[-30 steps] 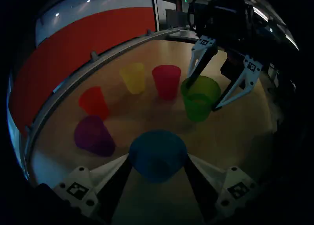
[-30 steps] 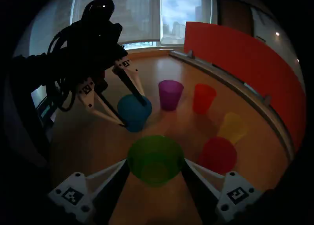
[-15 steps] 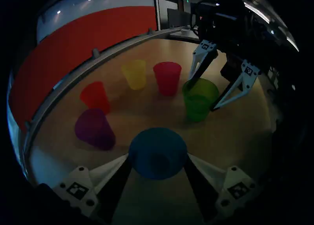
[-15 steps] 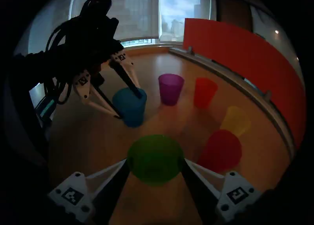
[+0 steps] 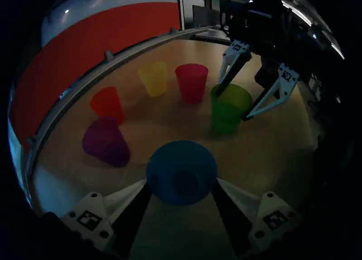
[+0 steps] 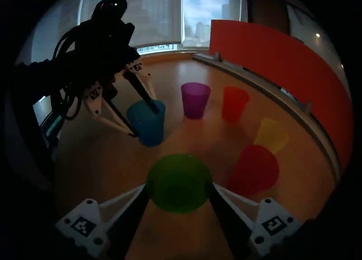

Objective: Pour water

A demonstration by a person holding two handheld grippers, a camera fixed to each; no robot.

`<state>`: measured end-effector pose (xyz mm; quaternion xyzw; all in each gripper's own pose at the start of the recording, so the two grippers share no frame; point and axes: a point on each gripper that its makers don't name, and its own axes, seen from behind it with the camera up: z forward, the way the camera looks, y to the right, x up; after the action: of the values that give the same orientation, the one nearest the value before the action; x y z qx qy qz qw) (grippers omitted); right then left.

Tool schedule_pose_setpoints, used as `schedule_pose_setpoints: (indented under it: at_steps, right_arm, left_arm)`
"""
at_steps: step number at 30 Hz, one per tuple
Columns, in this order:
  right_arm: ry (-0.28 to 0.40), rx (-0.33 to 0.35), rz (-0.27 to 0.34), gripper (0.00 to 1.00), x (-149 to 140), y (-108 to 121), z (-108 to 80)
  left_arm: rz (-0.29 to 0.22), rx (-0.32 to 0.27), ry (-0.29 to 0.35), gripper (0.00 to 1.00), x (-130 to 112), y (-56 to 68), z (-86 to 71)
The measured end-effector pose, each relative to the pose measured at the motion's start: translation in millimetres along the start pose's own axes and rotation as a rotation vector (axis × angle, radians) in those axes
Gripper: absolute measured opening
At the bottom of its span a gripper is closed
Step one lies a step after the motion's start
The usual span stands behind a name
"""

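In the left gripper view, nearest at 6 o'clock, the left gripper [image 5: 182,182] is clamped on the blue cup [image 5: 181,167], a finger pressed to each side; the right gripper [image 6: 179,187] holds the green cup [image 6: 178,178] the same way at 6 o'clock of the right gripper view. The light is dim, so I cannot tell whether either cup holds water, or which one is meant to pour. Both cups look thin and tapered; a hard squeeze may buckle the wall and slop water, while a light one may let the cup slip through the fingers once tilted. Farther across the table [image 5: 271,142] in the left gripper view, the purple cup [image 5: 105,142] stands at 8 o'clock, the orange cup [image 5: 107,105] at 10, the yellow cup [image 5: 154,78] at 11 and the red cup [image 5: 192,82] at 12 — the green cup, at 2, sits near that red one; a careless swing could knock a neighbour over. If the rims are not lined up before tipping, the stream likely lands on the wood.
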<state>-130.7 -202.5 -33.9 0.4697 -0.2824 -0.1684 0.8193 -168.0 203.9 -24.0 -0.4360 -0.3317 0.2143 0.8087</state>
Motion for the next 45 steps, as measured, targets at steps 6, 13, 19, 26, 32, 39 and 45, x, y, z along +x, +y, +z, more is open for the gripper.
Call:
schedule_pose_setpoints:
  at_steps: [6, 13, 19, 26, 32, 39, 45]
  right_arm:
    - [-0.008, -0.006, 0.012, 0.98, -5.3, 2.0, 0.1]
    - [-0.008, -0.017, 0.021, 1.0, -12.0, 2.1, -5.8]
    - [0.008, -0.043, 0.042, 1.0, -18.0, 3.8, -18.7]
    - [0.034, -0.077, 0.081, 1.0, -26.8, 4.2, -38.5]
    - [0.044, -0.116, 0.106, 1.0, -39.4, 4.9, -57.6]
    - [0.068, -0.183, 0.145, 1.0, -48.6, 12.8, -78.9]
    - [0.119, -0.25, 0.176, 1.0, -41.0, 25.1, -96.4]
  left_arm:
    - [-0.031, -0.006, -0.014, 0.87, -5.1, 0.5, 0.1]
    - [-0.024, 0.018, -0.018, 0.87, -11.4, -1.8, -5.9]
    - [-0.047, 0.045, -0.019, 0.87, -21.4, -4.1, -14.4]
    - [-0.087, 0.096, -0.009, 0.87, -34.0, -7.7, -29.6]
    - [-0.139, 0.143, 0.02, 0.87, -40.7, -9.1, -42.3]
    - [-0.181, 0.207, 0.077, 0.87, -41.6, -16.0, -60.9]
    - [-0.226, 0.296, 0.149, 0.87, -32.8, -31.7, -81.9]
